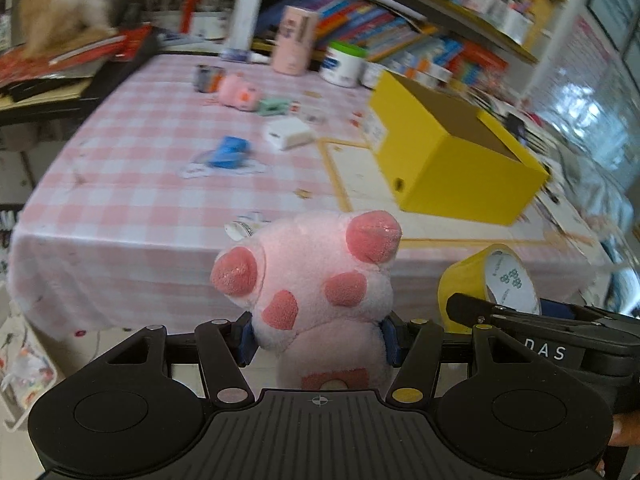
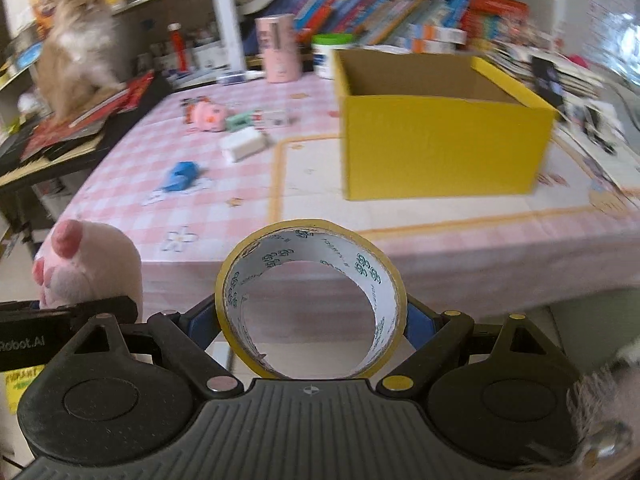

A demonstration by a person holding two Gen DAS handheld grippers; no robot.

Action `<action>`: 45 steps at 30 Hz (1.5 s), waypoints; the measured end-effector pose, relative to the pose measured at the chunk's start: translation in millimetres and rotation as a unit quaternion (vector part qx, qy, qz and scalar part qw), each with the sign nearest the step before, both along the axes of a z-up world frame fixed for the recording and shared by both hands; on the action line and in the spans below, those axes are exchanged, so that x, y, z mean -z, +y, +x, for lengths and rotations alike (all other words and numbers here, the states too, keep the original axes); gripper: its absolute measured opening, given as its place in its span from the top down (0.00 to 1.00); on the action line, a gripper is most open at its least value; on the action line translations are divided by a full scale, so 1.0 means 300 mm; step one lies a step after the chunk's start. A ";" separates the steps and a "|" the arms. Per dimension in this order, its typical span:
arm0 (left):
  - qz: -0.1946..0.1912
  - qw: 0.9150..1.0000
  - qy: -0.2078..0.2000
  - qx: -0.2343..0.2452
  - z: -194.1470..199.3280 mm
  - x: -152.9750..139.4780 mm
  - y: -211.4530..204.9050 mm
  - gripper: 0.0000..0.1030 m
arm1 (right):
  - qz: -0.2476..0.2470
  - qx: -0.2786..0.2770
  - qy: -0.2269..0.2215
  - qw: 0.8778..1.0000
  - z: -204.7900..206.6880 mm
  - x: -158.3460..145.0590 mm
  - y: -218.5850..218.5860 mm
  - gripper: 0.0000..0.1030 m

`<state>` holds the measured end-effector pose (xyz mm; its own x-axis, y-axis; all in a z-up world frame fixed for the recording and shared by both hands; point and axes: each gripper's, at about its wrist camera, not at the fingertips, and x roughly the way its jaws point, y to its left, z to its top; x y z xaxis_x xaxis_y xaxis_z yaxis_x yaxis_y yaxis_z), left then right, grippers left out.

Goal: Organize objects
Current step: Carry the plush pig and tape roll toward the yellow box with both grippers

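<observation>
My left gripper (image 1: 318,340) is shut on a pink plush paw (image 1: 316,276) with darker pink pads, held in the air before the table's near edge. The same plush paw (image 2: 88,268) shows at the left of the right wrist view. My right gripper (image 2: 312,324) is shut on a roll of yellow tape (image 2: 312,300), its blue pads pressing both sides of the ring; that tape roll (image 1: 488,284) also appears at the right of the left wrist view. An open yellow cardboard box (image 2: 440,136) stands on the table; the box (image 1: 452,152) lies ahead and to the right.
On the pink checked tablecloth (image 2: 132,184) lie a blue item (image 2: 180,176), a white box (image 2: 244,144), a green item (image 2: 240,120) and a small pink toy (image 2: 208,114). A pink cylinder (image 2: 278,48) and a white jar (image 2: 326,54) stand at the back. A cat (image 2: 80,44) sits on a side shelf.
</observation>
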<state>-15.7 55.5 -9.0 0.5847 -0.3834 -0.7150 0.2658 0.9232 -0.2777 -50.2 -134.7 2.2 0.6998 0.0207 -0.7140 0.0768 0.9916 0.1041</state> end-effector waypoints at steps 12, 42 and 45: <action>0.007 0.994 -0.009 0.106 0.006 -0.014 -0.233 0.45 | 0.005 0.101 -0.001 0.995 -0.136 -0.004 -0.187 0.13; 0.014 0.987 -0.037 0.156 0.067 -0.048 -0.415 0.45 | 0.016 0.157 -0.003 0.988 -0.103 -0.005 -0.374 0.13; 0.016 0.986 -0.046 0.158 0.079 -0.059 -0.431 0.45 | 0.015 0.153 -0.006 0.988 -0.081 -0.009 -0.386 0.13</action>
